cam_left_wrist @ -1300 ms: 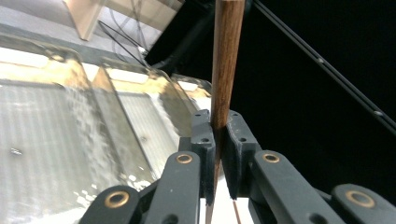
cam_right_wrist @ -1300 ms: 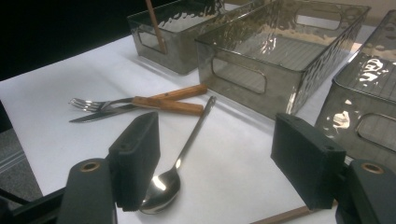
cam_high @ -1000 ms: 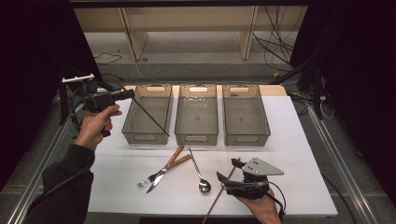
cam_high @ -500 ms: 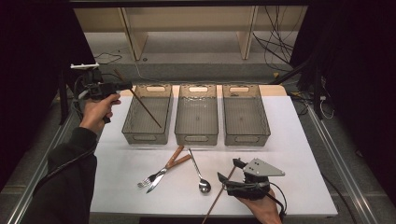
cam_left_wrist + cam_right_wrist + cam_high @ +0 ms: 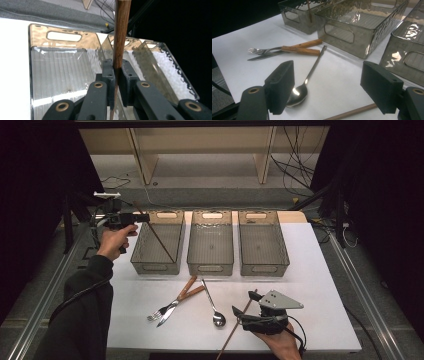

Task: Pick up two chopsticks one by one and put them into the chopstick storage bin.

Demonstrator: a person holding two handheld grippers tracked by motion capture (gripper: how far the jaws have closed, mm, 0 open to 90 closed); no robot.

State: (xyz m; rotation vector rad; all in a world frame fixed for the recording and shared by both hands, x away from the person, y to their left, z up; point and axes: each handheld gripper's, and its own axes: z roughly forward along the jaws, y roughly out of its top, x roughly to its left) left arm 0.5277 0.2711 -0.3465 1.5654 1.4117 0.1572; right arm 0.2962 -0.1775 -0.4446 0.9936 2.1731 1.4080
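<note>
My left gripper [image 5: 144, 217] is raised beside the left bin [image 5: 152, 266] and is shut on a brown wooden chopstick [image 5: 159, 237], which slants down into that bin. In the left gripper view the jaws [image 5: 115, 71] pinch the chopstick [image 5: 121, 35] above the bin [image 5: 60, 67]. My right gripper [image 5: 243, 305] rests low at the table's front, open, with a second chopstick [image 5: 232, 332] lying under it. In the right gripper view the jaws [image 5: 328, 77] stand wide apart, with a spoon [image 5: 310, 72] ahead and that chopstick [image 5: 352, 112] on the table below.
A middle bin [image 5: 210, 268] and a right bin [image 5: 264, 268] stand beside the left one. A fork [image 5: 162, 309] and a knife [image 5: 172, 307], both wooden-handled, lie crossed on the white table [image 5: 320, 285] beside a spoon [image 5: 214, 307].
My left gripper has lifted and shifted toward the left bin's far corner with the chopstick, whose lower end stays in the bin. The right gripper has stayed put.
</note>
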